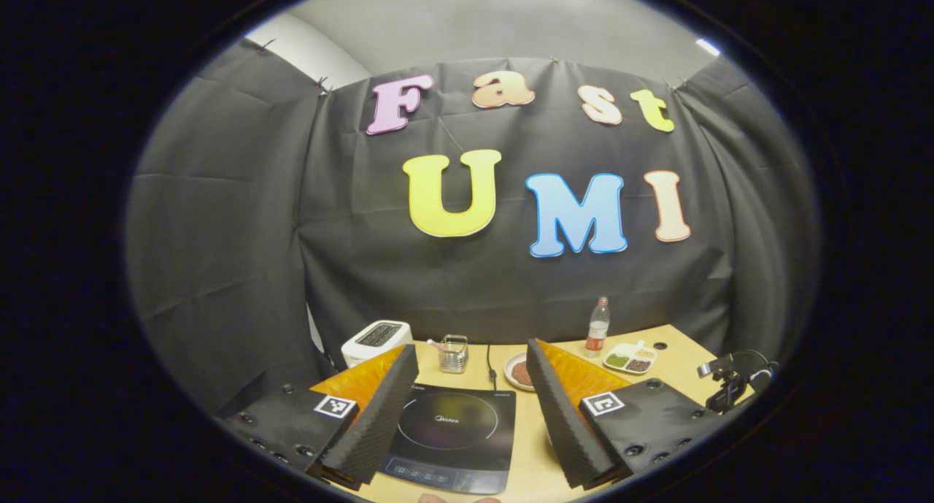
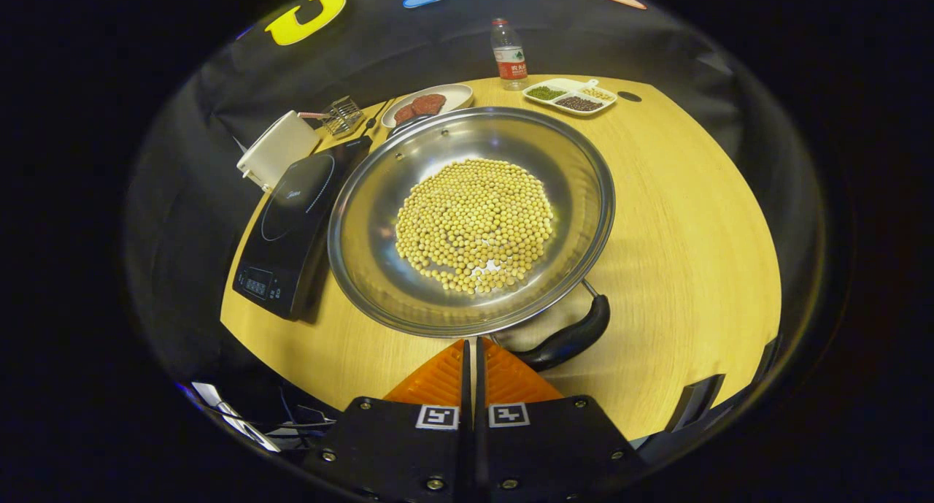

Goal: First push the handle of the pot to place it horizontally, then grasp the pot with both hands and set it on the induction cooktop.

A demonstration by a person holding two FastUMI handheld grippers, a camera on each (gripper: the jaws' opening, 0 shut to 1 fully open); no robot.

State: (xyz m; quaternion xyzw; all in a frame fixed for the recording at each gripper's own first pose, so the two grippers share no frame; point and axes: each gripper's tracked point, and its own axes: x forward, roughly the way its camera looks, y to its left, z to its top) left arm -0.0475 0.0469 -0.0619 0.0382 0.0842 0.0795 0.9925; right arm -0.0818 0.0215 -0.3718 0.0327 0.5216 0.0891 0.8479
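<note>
A steel pot (image 2: pixel 379 269) holding yellow beans (image 2: pixel 474 222) sits mid-table in the right gripper view. Its black handle (image 2: pixel 573 335) sticks out at the near right of the rim, angled toward me. My right gripper (image 2: pixel 474 351) is shut with nothing between its fingers, and its tips sit at the pot's near rim, just left of the handle. The black induction cooktop (image 2: pixel 292 218) lies left of the pot, touching or nearly touching its rim. In the left gripper view my left gripper (image 1: pixel 471 348) is open wide, raised above the cooktop (image 1: pixel 452 434).
Along the table's far edge stand a white toaster (image 1: pixel 376 340), a small wire basket (image 1: pixel 454 353), a plate with red food (image 1: pixel 519 372), a plastic bottle (image 1: pixel 597 328) and a divided dish of grains (image 1: pixel 631 358). A black device on a stand (image 1: pixel 730 382) sits at the right edge.
</note>
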